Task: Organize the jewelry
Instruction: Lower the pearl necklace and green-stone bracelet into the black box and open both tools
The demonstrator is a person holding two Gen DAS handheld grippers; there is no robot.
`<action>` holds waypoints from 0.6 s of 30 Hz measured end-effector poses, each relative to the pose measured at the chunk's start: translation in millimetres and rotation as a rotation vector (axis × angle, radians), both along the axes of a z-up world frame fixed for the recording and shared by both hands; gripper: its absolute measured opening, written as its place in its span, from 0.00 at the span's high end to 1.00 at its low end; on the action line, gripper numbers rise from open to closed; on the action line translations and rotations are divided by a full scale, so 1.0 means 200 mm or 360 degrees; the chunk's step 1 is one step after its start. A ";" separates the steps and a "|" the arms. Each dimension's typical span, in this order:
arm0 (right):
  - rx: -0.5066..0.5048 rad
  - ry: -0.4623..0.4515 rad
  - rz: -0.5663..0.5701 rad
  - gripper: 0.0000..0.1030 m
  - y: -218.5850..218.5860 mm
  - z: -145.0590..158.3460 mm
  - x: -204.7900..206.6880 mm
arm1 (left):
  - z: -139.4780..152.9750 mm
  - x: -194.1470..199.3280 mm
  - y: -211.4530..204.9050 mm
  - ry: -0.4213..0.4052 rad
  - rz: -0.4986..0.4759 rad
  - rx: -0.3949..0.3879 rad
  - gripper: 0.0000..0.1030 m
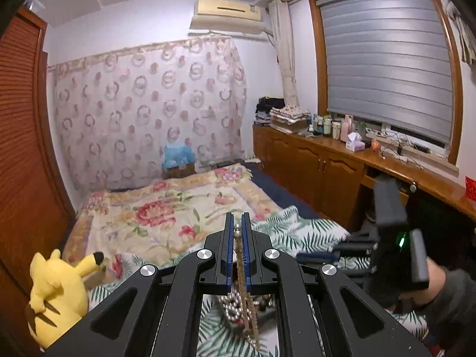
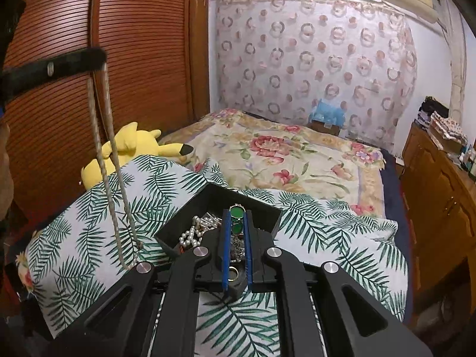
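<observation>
My left gripper [image 1: 237, 217] is shut on a gold chain necklace [image 1: 245, 282] that hangs down between its blue pads, a metal bead at the top. In the right wrist view the same necklace [image 2: 108, 184] hangs in two strands from the left gripper [image 2: 101, 56], held high at the upper left, its lower end reaching the leaf-print cloth. My right gripper [image 2: 237, 212] is shut on a green-stone bracelet [image 2: 237, 211] over a black jewelry box [image 2: 190, 208] that holds a pearl strand [image 2: 190, 235] and other pieces.
The box sits on a leaf-print pillow [image 2: 89, 223] on a floral bed [image 2: 282, 160]. A yellow plush toy [image 2: 134, 145] lies at the left by a wooden wardrobe [image 2: 59, 15]. A wooden cabinet [image 2: 440, 196] runs along the right.
</observation>
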State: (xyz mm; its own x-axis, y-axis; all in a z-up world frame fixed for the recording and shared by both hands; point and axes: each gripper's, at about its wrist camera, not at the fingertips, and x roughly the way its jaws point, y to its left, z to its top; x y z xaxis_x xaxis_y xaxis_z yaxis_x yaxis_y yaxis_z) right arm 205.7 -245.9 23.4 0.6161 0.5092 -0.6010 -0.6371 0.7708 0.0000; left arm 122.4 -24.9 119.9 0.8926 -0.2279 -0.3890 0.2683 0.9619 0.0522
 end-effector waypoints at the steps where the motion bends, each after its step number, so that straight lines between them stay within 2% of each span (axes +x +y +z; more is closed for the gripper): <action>1: -0.0002 0.0007 0.0002 0.91 0.01 -0.01 0.01 | 0.01 0.02 -0.01 -0.0006 0.0004 0.0004 0.96; 4: -0.0021 0.0034 -0.0001 0.91 0.03 -0.06 0.03 | 0.01 0.07 -0.03 0.0009 0.0011 0.0010 0.96; 10: -0.0028 0.0121 -0.0001 0.90 0.05 -0.17 0.07 | -0.11 0.17 -0.03 0.0110 0.0028 0.0016 0.96; 18: -0.0036 0.0151 0.0004 0.90 0.04 -0.23 0.08 | -0.24 0.26 -0.02 0.0208 0.0053 0.0043 0.96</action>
